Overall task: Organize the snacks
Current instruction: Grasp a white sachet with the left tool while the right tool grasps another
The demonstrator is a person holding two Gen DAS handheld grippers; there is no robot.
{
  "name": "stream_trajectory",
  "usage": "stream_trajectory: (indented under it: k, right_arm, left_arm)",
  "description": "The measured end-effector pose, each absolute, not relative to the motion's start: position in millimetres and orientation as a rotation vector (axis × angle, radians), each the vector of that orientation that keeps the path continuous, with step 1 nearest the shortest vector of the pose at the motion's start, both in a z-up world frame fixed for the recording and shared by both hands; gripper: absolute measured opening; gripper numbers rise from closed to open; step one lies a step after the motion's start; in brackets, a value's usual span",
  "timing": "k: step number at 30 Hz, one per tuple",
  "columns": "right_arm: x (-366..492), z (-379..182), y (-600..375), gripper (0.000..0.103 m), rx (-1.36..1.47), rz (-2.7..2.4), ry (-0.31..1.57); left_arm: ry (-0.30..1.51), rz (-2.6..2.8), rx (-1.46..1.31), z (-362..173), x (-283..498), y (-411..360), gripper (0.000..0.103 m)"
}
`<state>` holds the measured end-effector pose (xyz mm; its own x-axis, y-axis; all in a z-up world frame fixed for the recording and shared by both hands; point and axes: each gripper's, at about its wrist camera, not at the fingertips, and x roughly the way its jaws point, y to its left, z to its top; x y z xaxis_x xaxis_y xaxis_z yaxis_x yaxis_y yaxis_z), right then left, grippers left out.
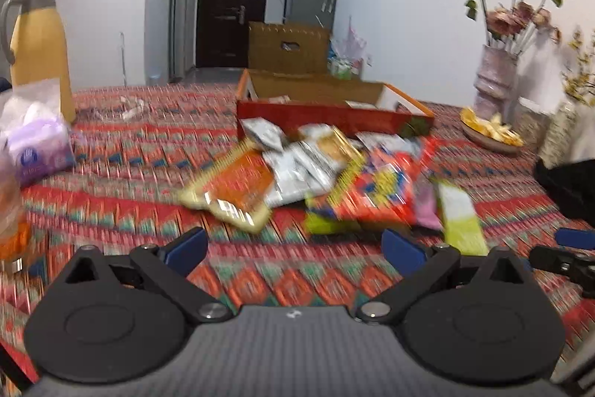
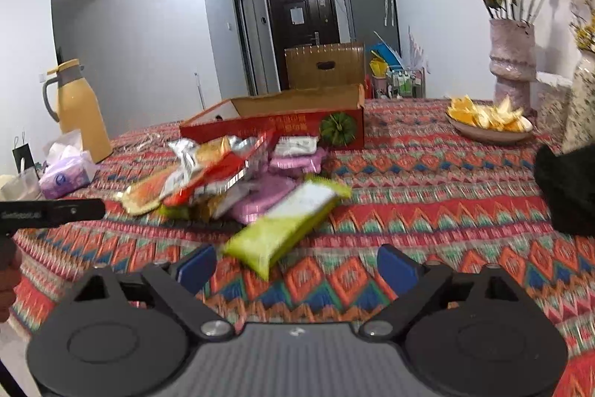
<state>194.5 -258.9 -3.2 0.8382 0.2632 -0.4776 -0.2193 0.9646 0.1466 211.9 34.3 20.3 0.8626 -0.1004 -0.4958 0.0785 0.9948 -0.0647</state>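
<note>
Left wrist view: the left gripper (image 1: 293, 248) has jaws spread wide and empty above the patterned tabletop (image 1: 122, 181). The snack packets (image 1: 316, 173) lie heaped at 12 o'clock, just before the red cardboard box (image 1: 327, 118).

Right wrist view: the right gripper (image 2: 295, 266) gapes wide, gripping nothing; a green-and-white snack bar (image 2: 286, 222) lies at 12 o'clock.

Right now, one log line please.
left hand-held gripper open | right hand-held gripper open, empty | snack packets loose before red box
</note>
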Motion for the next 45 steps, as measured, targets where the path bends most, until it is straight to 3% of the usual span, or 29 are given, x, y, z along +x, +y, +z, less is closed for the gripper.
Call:
stream_trajectory:
  k: [6,10,11,17,20,23,26,27,29,34,37,45]
  right_arm:
    - [248,27,-236,0.079,0.026,0.283,0.46]
    - [290,46,-217,0.053,-0.04,0.329,0.435]
    - [304,52,-212,0.051,-0.057,0.349,0.434]
    - [404,66,-164,0.051,-0.182,0.551,0.547]
    - [452,55,-138,0.05,-0.227,0.597,0.652]
    - [477,38,-112,0.05,-0.316,0.619,0.711]
    - [486,23,-87,0.047,-0.391,0.67,0.746]
    - [489,19,-81,0.047,-0.408,0.681,0.763]
    - [495,11,-73,0.033,-0.424,0.665,0.793]
    - [490,9,-76,0.019,-0.397,0.651,0.791]
    - [481,16,-82,0.005,-0.386,0.632,0.756]
    - [428,46,-116,0.002,-0.311,0.566,0.61]
  left_arm:
    - [0.479,-0.128,0.086,32,298,36,0.094]
    - [0.479,-0.087,0.197,28,355,32,0.088]
    - [0.487,-0.118,0.203,26,367,33,0.088]
    - [0.539,-0.179,0.145,6,420,44,0.082]
    - [0.581,-0.205,0.095,-6,432,52,0.071]
    - [0.588,-0.231,0.131,-11,433,52,0.053]
    - [0.591,-0.251,0.106,-15,434,55,0.046]
    - [0.589,-0.25,0.111,-15,432,55,0.045]
    - [0.581,-0.235,0.121,-12,427,57,0.045]
    - [0.547,-0.23,0.076,1,413,69,0.045]
    - [0.543,-0.191,0.036,7,410,76,0.045]
    - [0.516,-0.095,-0.029,30,361,81,0.045]
